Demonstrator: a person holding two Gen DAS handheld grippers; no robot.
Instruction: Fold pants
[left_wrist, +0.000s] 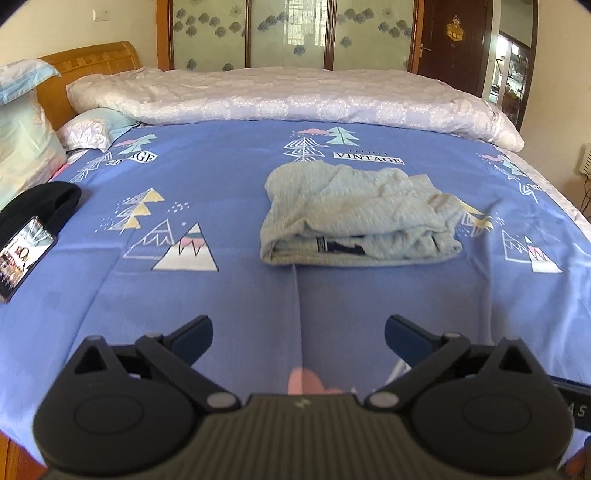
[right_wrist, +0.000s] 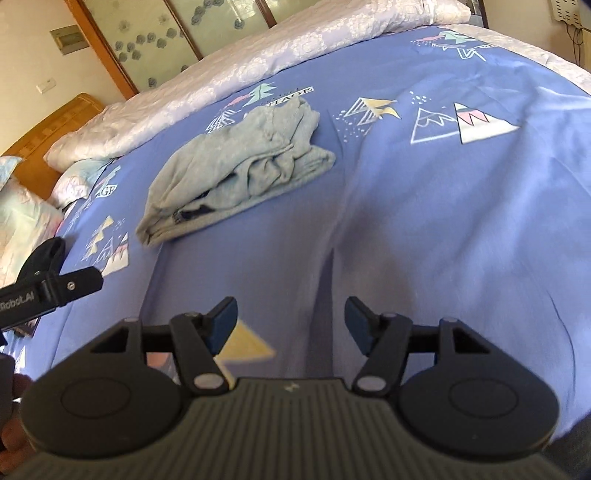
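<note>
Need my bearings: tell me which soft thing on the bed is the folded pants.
The grey pants, a folded stack mid-bed; the pale quilt lies rolled behind.

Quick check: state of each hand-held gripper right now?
Left hand-held gripper: open, holding nothing, short of the folded pants.
Right hand-held gripper: open, holding nothing, over the bedsheet.
</note>
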